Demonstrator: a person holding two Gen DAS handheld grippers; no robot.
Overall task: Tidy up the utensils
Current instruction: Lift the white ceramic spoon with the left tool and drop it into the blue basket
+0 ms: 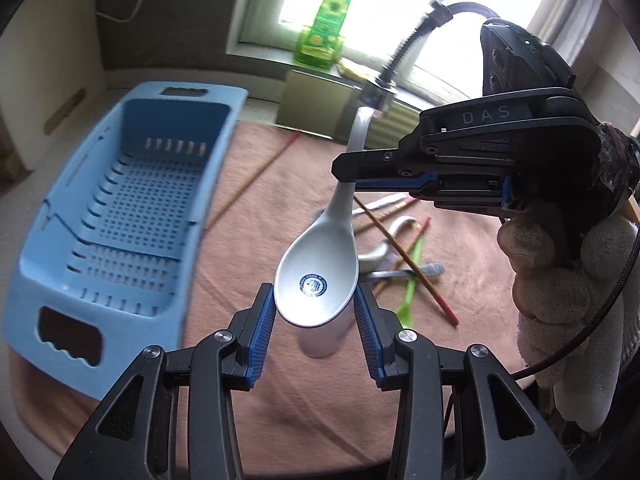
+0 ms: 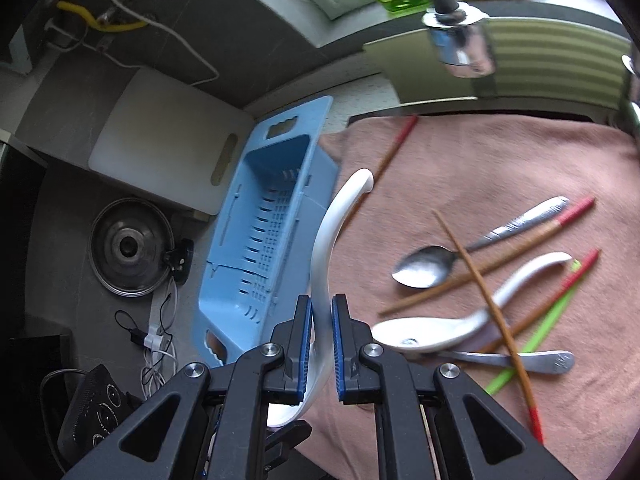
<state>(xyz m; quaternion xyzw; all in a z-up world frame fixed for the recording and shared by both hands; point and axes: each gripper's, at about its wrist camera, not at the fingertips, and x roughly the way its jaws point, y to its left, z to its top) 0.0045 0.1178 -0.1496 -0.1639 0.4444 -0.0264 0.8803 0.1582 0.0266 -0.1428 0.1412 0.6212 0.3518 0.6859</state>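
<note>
Both tools share one white spoon [image 1: 320, 276], lifted above the pink towel [image 1: 248, 248]. The left tool [image 1: 316, 312] stands partly open, its blue pads [image 1: 262, 320] pressed on either side of the spoon's bowl. The right tool [image 2: 321, 316] is nearly closed, pinching the spoon's curved handle [image 2: 326, 240] between its pads [image 2: 304, 344]; from the left wrist camera it reaches in from three o'clock, carried by a gloved hand [image 1: 560, 256]. Both tools tilt downward toward the towel.

The blue basket [image 1: 120, 208] sits empty at nine o'clock of the held spoon. Loose on the towel at about four o'clock lie another white spoon [image 2: 432, 330], two metal spoons [image 2: 424, 266], several brown chopsticks [image 2: 480, 276] with red tips and a green one [image 2: 540, 332], crossing one another.
</note>
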